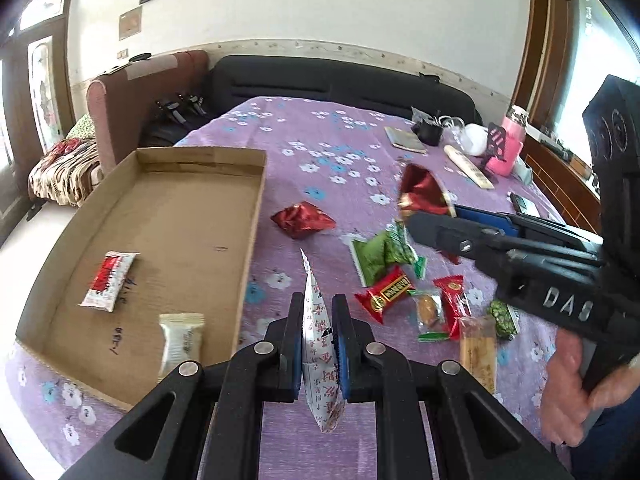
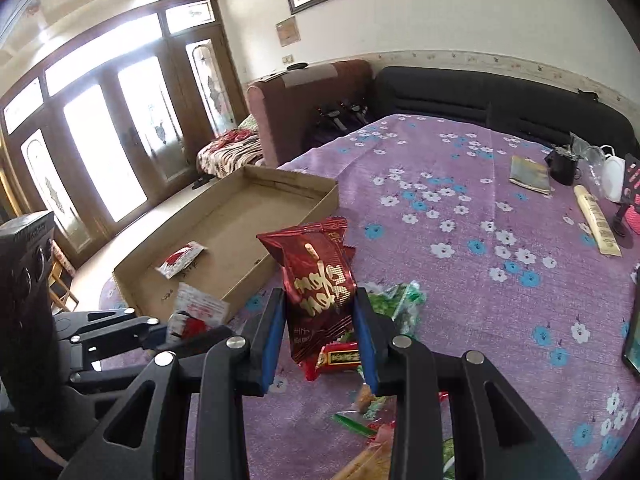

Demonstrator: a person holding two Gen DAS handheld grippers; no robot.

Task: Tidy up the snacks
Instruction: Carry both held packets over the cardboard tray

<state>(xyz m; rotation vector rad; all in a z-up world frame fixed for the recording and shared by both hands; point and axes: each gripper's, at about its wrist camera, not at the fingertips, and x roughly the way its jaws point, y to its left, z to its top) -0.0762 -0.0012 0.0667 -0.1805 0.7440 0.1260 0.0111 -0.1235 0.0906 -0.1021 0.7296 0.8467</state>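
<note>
My left gripper (image 1: 317,312) is shut on a white snack packet with red print (image 1: 318,332), held edge-on above the purple cloth just right of the cardboard tray (image 1: 248,216). The tray holds a red-and-white packet (image 1: 109,280) and a cream packet (image 1: 181,340). My right gripper (image 2: 320,300) is shut on a dark red snack bag (image 2: 318,276), held upright above the cloth; it also shows in the left wrist view (image 1: 420,192). A pile of loose snacks lies on the cloth: a red foil bag (image 1: 302,219), a green packet (image 1: 380,256), red packets (image 1: 386,292) and others.
The table wears a purple flowered cloth (image 2: 460,280). At its far right stand a pink bottle (image 1: 510,140), a booklet (image 1: 405,140), a black cup (image 2: 562,166) and a long cream packet (image 2: 598,220). A black sofa (image 1: 340,80) and a pink armchair (image 1: 132,96) stand behind.
</note>
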